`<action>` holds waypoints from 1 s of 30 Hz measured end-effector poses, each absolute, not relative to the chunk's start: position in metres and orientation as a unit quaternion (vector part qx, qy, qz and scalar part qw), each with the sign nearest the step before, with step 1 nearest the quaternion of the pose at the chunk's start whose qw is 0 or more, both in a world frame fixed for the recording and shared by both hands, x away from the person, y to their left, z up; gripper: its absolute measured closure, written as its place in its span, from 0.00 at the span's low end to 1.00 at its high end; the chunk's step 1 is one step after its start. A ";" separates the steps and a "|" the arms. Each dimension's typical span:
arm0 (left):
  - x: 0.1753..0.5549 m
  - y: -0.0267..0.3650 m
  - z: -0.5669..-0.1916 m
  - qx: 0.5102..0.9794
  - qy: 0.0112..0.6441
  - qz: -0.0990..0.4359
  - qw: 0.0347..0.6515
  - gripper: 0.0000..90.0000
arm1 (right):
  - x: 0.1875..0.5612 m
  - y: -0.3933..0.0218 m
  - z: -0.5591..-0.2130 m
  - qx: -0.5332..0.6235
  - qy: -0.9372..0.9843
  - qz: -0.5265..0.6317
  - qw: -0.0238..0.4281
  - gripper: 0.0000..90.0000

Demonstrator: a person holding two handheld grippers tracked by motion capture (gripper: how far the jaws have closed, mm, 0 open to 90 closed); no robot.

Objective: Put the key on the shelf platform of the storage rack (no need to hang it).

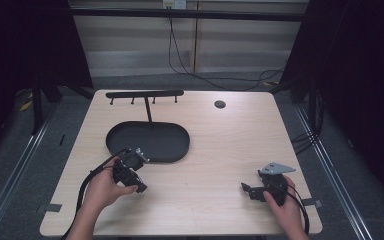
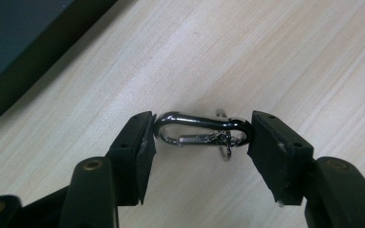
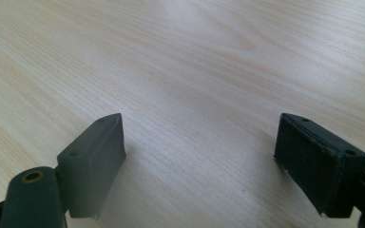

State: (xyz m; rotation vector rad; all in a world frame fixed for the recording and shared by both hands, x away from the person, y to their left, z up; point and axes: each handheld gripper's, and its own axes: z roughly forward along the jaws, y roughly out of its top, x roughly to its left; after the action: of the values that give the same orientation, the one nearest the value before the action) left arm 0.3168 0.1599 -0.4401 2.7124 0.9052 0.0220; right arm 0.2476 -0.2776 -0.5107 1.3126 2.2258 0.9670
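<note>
lying flat on the pale wooden table [image 1: 215, 150], a small metal snap hook [image 2: 200, 131], long axis running straight across from one pad of the left gripper [image 2: 200, 137] to the other. pinched end to end there, each rounded end touching a pad, jaws fairly wide to span its length. in the high view, placed at the near left of the table, just beside the near rim of the black oval tray [image 1: 180, 152]. behind the tray, a black rack [image 1: 145, 93] with small pegs under its bar, well apart from the hook. nearer by far, the left hand; off at the near right, the right gripper [image 1: 252, 190], jaws wide apart over bare wood, holding nothing. likely next: lifting away from the surface, toward tray or pegs. around the table, grey carpet, dark curtains, loose cables by the far wall.
</note>
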 end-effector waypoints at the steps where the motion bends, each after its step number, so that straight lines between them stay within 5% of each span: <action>1: 0.317 0.160 -0.440 0.939 0.313 0.008 0.141 0.47 | 0.248 -0.278 -0.511 0.467 0.792 0.344 0.190 0.19; 30: 0.343 0.169 -0.412 0.913 0.366 0.008 0.178 0.47 | 0.248 -0.278 -0.511 0.467 0.792 0.344 0.190 0.19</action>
State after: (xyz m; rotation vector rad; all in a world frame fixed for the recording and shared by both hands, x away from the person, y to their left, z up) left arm 0.3435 0.1691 -0.4117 2.5839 1.0354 0.0231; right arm 0.2477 -0.2776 -0.5106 1.3130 2.2264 0.9678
